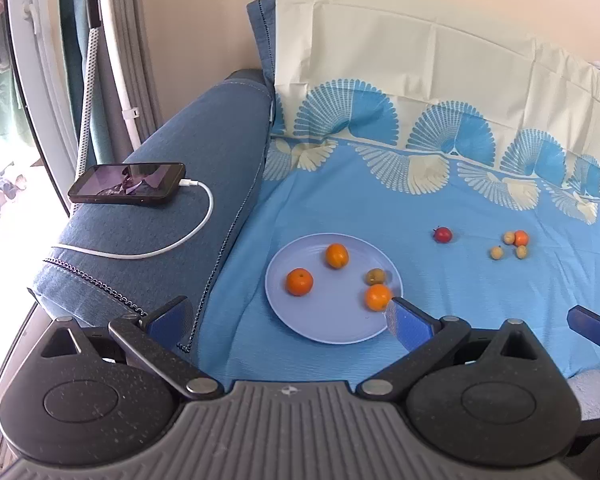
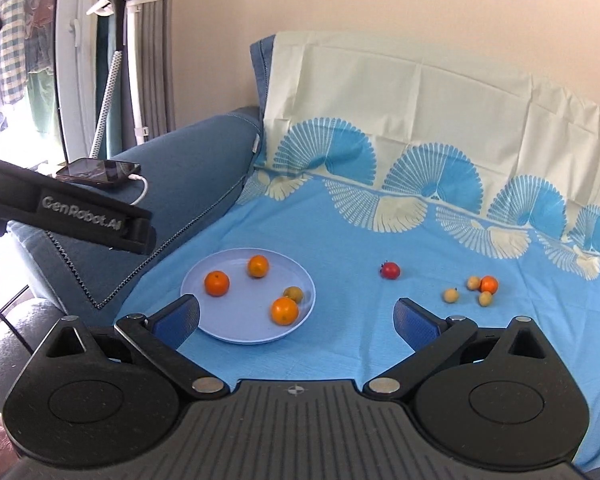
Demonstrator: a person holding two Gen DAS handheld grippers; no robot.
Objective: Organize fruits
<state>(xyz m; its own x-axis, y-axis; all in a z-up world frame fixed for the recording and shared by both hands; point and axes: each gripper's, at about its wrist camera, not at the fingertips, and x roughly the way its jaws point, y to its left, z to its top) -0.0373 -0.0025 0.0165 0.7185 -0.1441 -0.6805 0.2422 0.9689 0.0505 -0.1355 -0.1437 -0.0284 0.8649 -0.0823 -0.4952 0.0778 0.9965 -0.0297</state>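
A pale blue plate (image 1: 300, 332) is sitting on the blue patterned sheet (image 1: 340, 208) of a sofa, close to the padded armrest (image 1: 204, 152). It is holding four fruits: three oranges (image 1: 299, 281) spread around it and one small greenish-yellow fruit (image 1: 375, 276) lying just beside the nearest orange, by the plate's right rim.

To the right of the plate, well apart from it, more fruit is lying loose on the sheet: a red fruit (image 1: 443, 234) on its own, and farther right a small cluster of one orange fruit (image 1: 520, 237) with three little yellow ones (image 1: 497, 253) around it. What kind the yellow ones are is too small to tell.

The left gripper (image 1: 286, 316) is hovering over the near edge of the plate with its fingers spread wide and nothing between them; its right finger is covering part of the plate's rim. The right gripper (image 2: 296, 314) is likewise hanging above the sheet with fingers fully spread and empty, its left finger overlapping the plate's near edge in its own view.

In the right wrist view, the black body of the left gripper is cutting in from the left edge, hiding part of the armrest. A phone (image 1: 127, 183) is lying on the armrest, with a white cable (image 1: 196, 236) plugged into it. The sheet's right side is running out of both views.
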